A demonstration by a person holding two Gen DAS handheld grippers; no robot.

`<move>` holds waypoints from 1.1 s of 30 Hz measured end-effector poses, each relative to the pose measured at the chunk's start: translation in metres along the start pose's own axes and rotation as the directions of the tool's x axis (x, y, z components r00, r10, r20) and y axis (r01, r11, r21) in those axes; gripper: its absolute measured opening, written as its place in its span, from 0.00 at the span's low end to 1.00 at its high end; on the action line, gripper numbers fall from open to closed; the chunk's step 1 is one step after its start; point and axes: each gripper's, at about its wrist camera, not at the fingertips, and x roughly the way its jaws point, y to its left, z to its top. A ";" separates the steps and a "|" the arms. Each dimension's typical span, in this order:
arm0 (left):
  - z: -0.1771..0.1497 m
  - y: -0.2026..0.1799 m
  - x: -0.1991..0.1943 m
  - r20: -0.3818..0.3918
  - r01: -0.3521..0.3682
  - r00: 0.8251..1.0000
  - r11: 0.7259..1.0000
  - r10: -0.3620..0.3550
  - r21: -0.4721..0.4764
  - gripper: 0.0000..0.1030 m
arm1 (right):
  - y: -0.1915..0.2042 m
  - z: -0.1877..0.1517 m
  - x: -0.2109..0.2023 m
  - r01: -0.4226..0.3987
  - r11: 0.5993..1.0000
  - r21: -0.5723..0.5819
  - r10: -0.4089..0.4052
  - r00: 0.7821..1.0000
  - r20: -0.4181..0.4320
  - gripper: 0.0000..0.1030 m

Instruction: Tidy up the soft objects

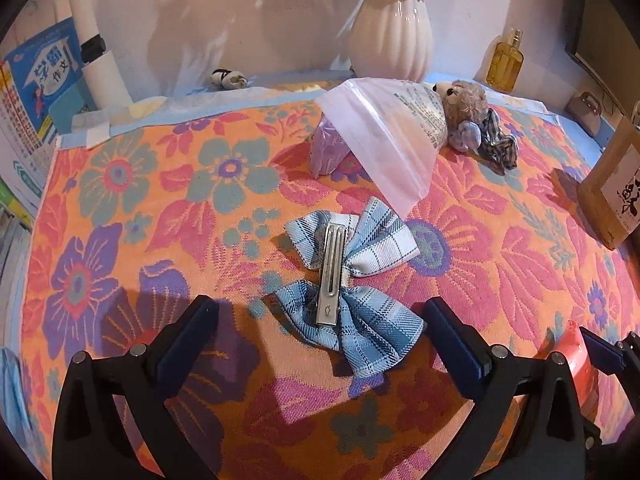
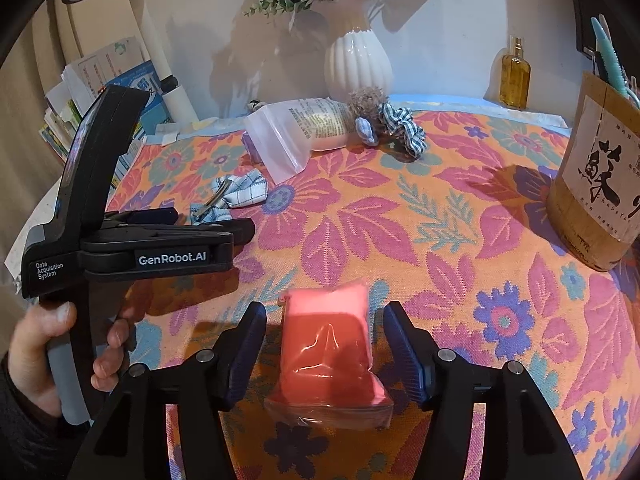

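A blue plaid bow hair clip (image 1: 352,280) lies clip-side up on the floral cloth (image 1: 160,208), between the fingers of my open left gripper (image 1: 320,340); it also shows in the right wrist view (image 2: 230,196). A pink wrapped soft block (image 2: 330,348) lies between the fingers of my open right gripper (image 2: 324,352); neither finger visibly touches it. A clear zip bag (image 1: 384,136) holding a purple packet (image 1: 328,148) lies further back. A small teddy bear (image 1: 464,112) and a plaid scrunchie (image 1: 500,144) lie beside the bag.
A white ribbed vase (image 1: 394,40) stands at the back by the wall. A yellow perfume bottle (image 1: 505,60) stands right of it. A wooden pen holder (image 2: 596,184) stands at the right edge. Books (image 1: 32,112) are stacked at the left.
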 end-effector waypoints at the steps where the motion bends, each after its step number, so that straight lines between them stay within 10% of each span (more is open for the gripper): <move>1: 0.000 -0.005 -0.004 0.025 -0.018 1.000 0.999 0.017 0.033 0.98 | 0.000 0.000 0.000 0.001 1.000 -0.002 -0.001 1.000 -0.001 0.58; 21: 0.018 -0.012 0.014 -0.080 0.056 0.995 0.998 -0.056 -0.005 0.99 | 0.003 0.000 0.000 0.005 1.000 -0.015 -0.005 1.000 -0.007 0.59; 26: 0.025 -0.006 0.008 -0.022 0.043 0.999 0.999 -0.043 -0.032 0.31 | 0.002 0.000 0.001 0.002 1.000 -0.017 -0.002 1.000 -0.009 0.60; 31: 0.017 -0.011 -0.002 0.017 0.074 0.997 0.997 -0.074 -0.007 0.18 | 0.002 0.000 0.000 -0.007 1.000 -0.016 0.007 1.000 0.001 0.58; 33: 0.007 -0.020 -0.013 0.032 0.089 0.995 0.996 -0.090 0.021 0.18 | 0.002 0.000 -0.003 -0.024 1.000 -0.018 0.024 1.000 0.017 0.39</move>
